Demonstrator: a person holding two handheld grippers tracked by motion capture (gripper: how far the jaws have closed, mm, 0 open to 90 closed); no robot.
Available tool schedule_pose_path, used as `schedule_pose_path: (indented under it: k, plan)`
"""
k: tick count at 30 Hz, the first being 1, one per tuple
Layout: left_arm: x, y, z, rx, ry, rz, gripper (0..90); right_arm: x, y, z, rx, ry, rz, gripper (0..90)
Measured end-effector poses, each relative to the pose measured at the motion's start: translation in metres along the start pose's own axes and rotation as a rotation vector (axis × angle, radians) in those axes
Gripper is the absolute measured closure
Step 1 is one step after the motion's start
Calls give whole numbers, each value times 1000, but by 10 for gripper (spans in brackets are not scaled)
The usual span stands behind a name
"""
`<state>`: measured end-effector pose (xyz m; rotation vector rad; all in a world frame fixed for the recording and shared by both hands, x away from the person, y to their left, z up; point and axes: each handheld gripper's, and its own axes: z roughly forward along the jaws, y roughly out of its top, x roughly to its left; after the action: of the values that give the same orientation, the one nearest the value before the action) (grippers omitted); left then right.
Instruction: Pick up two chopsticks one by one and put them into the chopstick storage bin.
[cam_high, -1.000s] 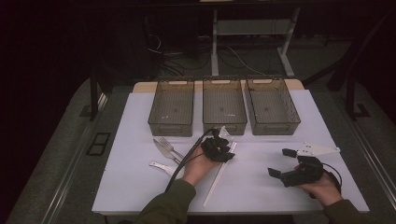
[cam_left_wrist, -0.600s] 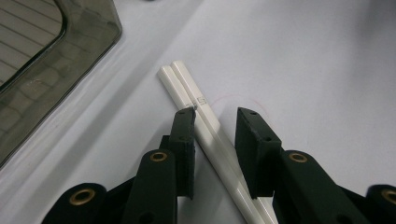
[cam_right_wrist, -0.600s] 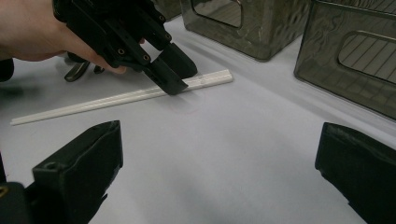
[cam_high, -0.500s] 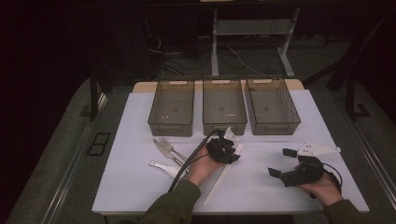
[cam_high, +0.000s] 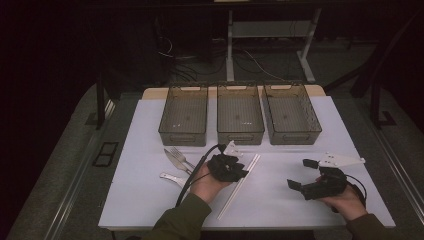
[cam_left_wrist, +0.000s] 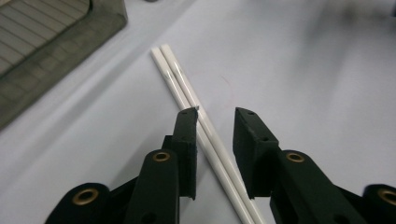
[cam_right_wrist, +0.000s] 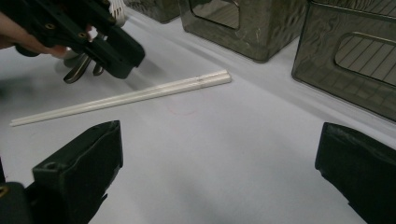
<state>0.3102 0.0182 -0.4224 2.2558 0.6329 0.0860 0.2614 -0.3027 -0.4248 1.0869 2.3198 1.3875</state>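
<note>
The left claw (cam_left_wrist: 215, 116) has just been closing, its jaws straddling the chopsticks (cam_left_wrist: 187, 88) but not yet pressing them. The chopsticks lie on the tabletop (cam_high: 150, 125) before the middle bin (cam_high: 240, 112). Next: clamp squarely, then lift. The right claw (cam_right_wrist: 219, 158) waits agape right of the chopsticks

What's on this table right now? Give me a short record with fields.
work in hand: left gripper over the white chopsticks
left jaws: straddle the chopsticks, a gap still showing on one side; they have just been closing
right gripper: open, holds nothing, resting apart on the right
chopsticks: a pair, side by side, flat on the table
bins: three, in a row at the far edge
cutlery: fork and other pieces left of the left hand
</note>
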Motion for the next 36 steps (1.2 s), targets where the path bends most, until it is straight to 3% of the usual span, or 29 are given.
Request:
schedule_pose_path:
  k: [5, 10, 22, 28, 35, 36]
  plan:
    - [-3, -7, 5, 13, -17, 2, 747, 0, 0, 0, 0, -1, -2, 8]
    - [-3, -9, 14, 65, 7, 33, 769, -1, 0, -1, -2, -3, -2, 8]
    - [4, -13, 12, 85, 43, 13, 788, -1, 0, -1, -4, -3, -2, 8]
    - [5, -14, 12, 87, 54, -3, 747, 0, 0, -1, -2, -3, -3, 8]
    - [10, -13, 12, 88, 37, -18, 793, 0, 0, -1, -2, -2, -5, 8]
    - [10, -13, 11, 92, 59, -19, 804, 0, 0, -1, -1, -2, -4, 8]
